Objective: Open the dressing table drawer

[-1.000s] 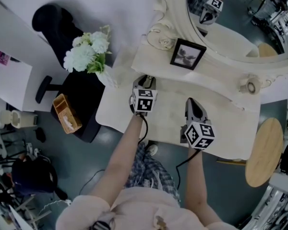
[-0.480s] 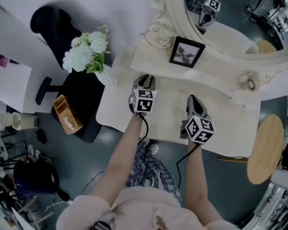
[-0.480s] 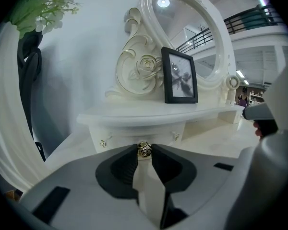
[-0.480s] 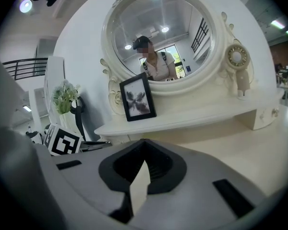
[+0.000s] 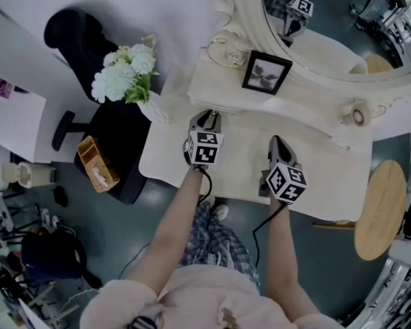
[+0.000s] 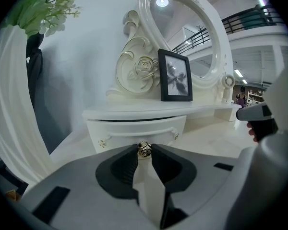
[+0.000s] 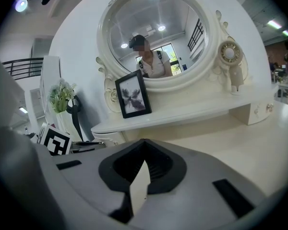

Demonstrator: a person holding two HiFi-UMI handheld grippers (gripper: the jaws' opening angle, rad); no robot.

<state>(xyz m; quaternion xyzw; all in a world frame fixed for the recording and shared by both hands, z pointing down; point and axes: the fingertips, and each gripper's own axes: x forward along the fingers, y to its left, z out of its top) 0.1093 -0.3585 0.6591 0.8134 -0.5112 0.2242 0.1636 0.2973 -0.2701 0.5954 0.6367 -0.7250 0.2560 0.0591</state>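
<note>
The small white drawer (image 6: 134, 130) sits under the dressing table's raised shelf (image 6: 149, 111), and its front is flush with its frame. My left gripper (image 6: 144, 150) is shut on the drawer's gold knob (image 6: 144, 148), which shows between the jaw tips. In the head view the left gripper (image 5: 205, 119) points at the shelf's left end. My right gripper (image 5: 278, 142) hovers over the tabletop (image 5: 329, 170) to the right, shut and holding nothing. In its own view the right gripper (image 7: 143, 141) faces the shelf and mirror.
A black-framed picture (image 5: 266, 72) stands on the shelf below the oval mirror (image 5: 329, 33). White flowers in a vase (image 5: 125, 75) stand at the table's left. A round wooden stool (image 5: 380, 211) is at the right. A black chair (image 5: 113, 153) and an orange box (image 5: 96, 163) are at the left.
The right gripper has edged slightly toward the shelf. The left gripper stays at the drawer front.
</note>
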